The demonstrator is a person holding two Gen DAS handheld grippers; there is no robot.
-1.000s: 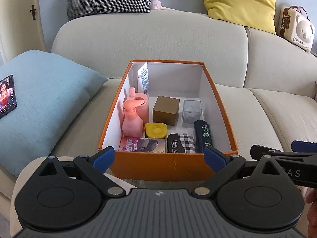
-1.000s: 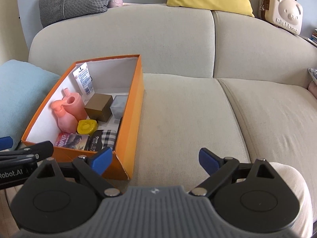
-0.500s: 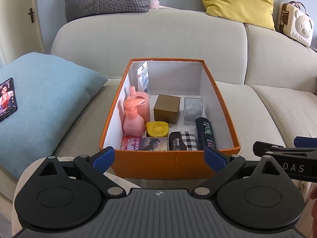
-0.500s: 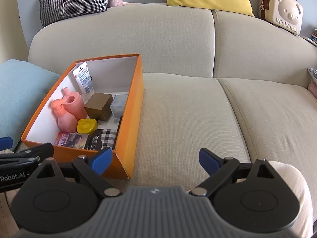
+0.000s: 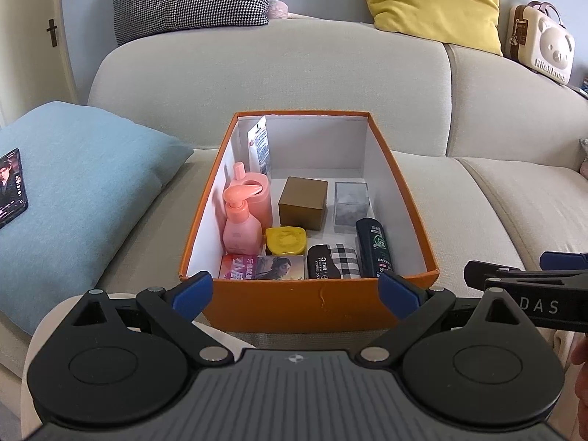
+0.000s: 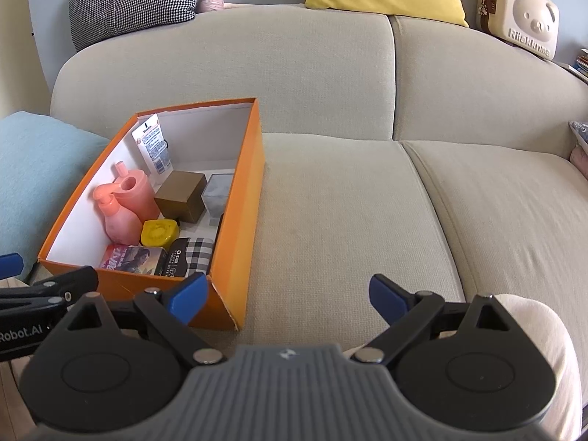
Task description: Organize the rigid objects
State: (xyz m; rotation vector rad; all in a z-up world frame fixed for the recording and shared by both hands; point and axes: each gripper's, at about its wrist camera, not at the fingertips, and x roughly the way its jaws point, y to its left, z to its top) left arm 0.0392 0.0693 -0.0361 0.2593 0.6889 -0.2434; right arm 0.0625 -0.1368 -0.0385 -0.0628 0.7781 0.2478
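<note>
An orange box (image 5: 305, 308) (image 6: 244, 220) sits on the beige sofa seat. Inside are a pink pump bottle (image 5: 240, 226) (image 6: 117, 217), a pink cup (image 5: 259, 198), a white tube (image 5: 260, 145), a brown cube (image 5: 303, 203) (image 6: 180, 195), a clear cube (image 5: 351, 207), a yellow tin (image 5: 286, 240) (image 6: 158, 231), a picture card box (image 5: 262, 267), a black checkered case (image 5: 332, 261) and a dark green bottle (image 5: 375, 248). My left gripper (image 5: 296, 290) is open and empty, just in front of the box. My right gripper (image 6: 288, 294) is open and empty, over the seat right of the box.
A light blue cushion (image 5: 73, 183) with a phone (image 5: 11, 187) on it lies left of the box. A houndstooth cushion (image 5: 191, 0), a yellow cushion (image 5: 433, 0) and a bear-shaped case (image 5: 538, 47) rest on the sofa back. The person's knees are under both grippers.
Both grippers have drawn back and risen slightly, so the box looks a little farther and more of its inside shows. Nothing was gripped or let go.
</note>
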